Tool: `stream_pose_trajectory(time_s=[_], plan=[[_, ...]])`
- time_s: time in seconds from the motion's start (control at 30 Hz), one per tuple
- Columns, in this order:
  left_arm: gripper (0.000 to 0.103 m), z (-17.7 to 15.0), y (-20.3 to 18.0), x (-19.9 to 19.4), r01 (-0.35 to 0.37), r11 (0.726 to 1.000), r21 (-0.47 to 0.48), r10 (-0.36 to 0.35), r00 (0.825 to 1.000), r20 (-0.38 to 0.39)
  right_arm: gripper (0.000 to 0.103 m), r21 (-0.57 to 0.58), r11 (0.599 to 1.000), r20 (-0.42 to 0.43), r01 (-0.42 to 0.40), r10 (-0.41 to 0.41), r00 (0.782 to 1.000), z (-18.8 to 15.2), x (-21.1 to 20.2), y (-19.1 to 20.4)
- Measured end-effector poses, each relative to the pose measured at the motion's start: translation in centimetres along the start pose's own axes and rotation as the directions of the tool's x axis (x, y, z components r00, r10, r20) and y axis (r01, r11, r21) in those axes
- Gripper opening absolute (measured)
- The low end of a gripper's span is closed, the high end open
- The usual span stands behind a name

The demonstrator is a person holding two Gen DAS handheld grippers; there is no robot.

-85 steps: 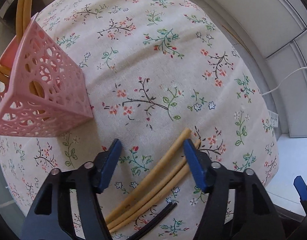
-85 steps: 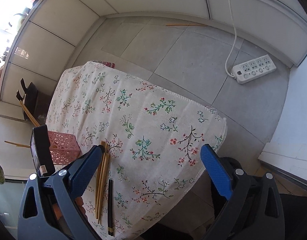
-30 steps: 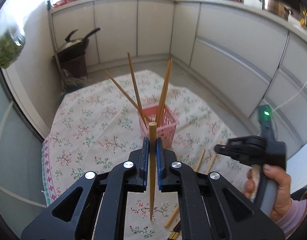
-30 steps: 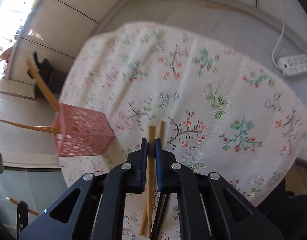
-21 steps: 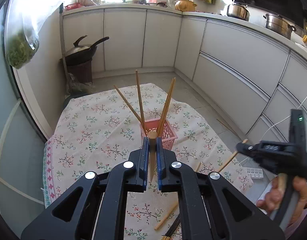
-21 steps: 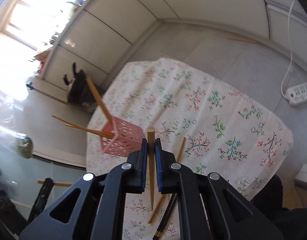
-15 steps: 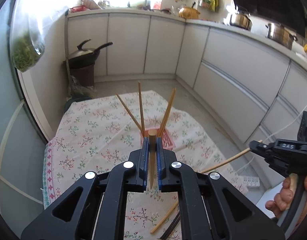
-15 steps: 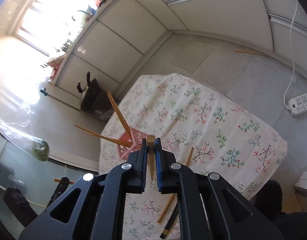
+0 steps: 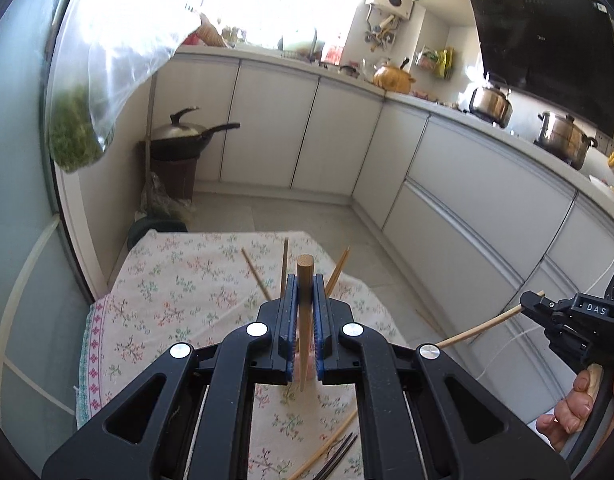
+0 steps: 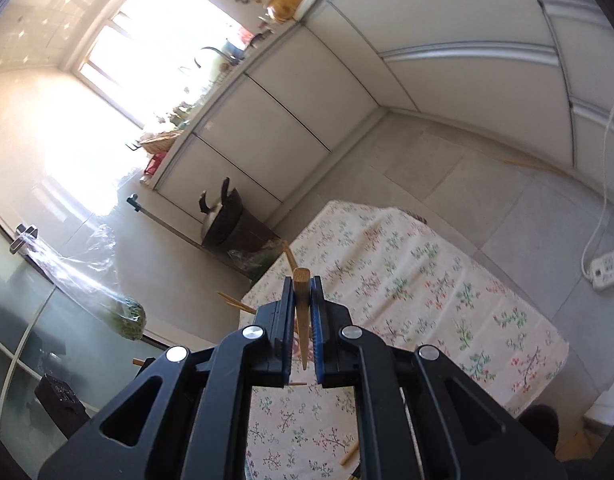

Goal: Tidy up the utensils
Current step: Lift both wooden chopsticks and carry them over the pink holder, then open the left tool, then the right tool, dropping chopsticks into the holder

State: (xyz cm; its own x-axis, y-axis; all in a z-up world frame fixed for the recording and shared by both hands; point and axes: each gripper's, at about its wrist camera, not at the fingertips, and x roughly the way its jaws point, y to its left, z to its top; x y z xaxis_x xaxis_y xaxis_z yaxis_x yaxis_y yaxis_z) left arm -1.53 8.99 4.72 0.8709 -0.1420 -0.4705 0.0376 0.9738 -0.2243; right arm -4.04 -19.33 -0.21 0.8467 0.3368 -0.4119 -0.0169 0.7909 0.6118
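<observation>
Left gripper [image 9: 305, 316]: jaws clamped on a wooden chopstick [image 9: 305, 300], its round end standing above the blue pads, its point below them.

Right gripper [image 10: 303, 312]: jaws clamped on a second wooden chopstick [image 10: 302, 304], held the same way.

Worktop [image 9: 167, 280]: covered in a floral cloth. Loose on it near the camera are one wooden chopstick [image 9: 327, 448] and a pair of black chopsticks [image 9: 339, 456].

Left wrist view only: three chopstick tips [image 9: 285, 264] stand up behind the jaws, whatever holds them hidden but for a sliver of pink between the pads; the right gripper at the frame's edge, gripped by a hand [image 9: 575, 408], its chopstick jutting out sideways; a black wok [image 9: 183, 140] on a bin, steel pots [image 9: 563, 132] on the counter, and a hanging bag of greens [image 9: 79, 136].

Right wrist view only: a white power strip [image 10: 607, 268] and a stray chopstick [image 10: 527, 165] on the floor.

Writing: "DAS" on the right gripper's body, in the left wrist view.
</observation>
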Motion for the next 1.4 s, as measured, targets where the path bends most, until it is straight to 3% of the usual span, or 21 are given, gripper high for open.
stream_pose_trajectory(time_s=[0.13, 0.33, 0.67, 0.73, 0.83, 1.07, 1.4], plan=[[0.006, 1.8, -0.5, -0.5, -0.021, 1.0, -0.004, 0.022, 0.998, 0.059, 0.008, -0.109, 0.994, 0.065, 0.018, -0.011, 0.998, 0.9, -0.6, 3.2], [0.006, 3.9, -0.8, 0.6, 0.001, 0.999, -0.047, 0.004, 0.995, 0.098, 0.008, -0.203, 0.979, 0.122, 0.023, 0.002, 0.993, 1.4, 0.2, 6.5], [0.007, 3.9, 0.6, 5.0, -0.01, 0.996, -0.093, 0.016, 0.998, 0.059, 0.008, -0.215, 0.976, 0.112, 0.028, -0.004, 0.994, 1.5, 3.6, 5.9], [0.007, 3.3, 1.0, 6.8, -0.024, 0.995, -0.097, 0.027, 0.999, 0.023, 0.008, -0.21, 0.977, 0.098, 0.033, -0.012, 0.995, 1.6, 4.5, 5.6], [0.017, 2.5, 1.6, 7.8, -0.045, 0.993, -0.113, 0.046, 0.999, 0.008, 0.008, -0.213, 0.976, 0.091, 0.041, -0.022, 0.996, 1.6, 5.3, 5.5], [0.036, 2.6, 2.8, 5.9, -0.065, 0.987, -0.148, 0.076, 0.995, 0.067, 0.008, -0.212, 0.976, 0.074, 0.049, -0.034, 0.997, 1.5, 6.3, 5.5], [0.04, 2.7, 3.8, 6.4, -0.111, 0.979, -0.17, 0.119, 0.992, 0.035, 0.008, -0.189, 0.979, 0.054, 0.076, -0.067, 0.996, 1.6, 9.0, 5.6]])
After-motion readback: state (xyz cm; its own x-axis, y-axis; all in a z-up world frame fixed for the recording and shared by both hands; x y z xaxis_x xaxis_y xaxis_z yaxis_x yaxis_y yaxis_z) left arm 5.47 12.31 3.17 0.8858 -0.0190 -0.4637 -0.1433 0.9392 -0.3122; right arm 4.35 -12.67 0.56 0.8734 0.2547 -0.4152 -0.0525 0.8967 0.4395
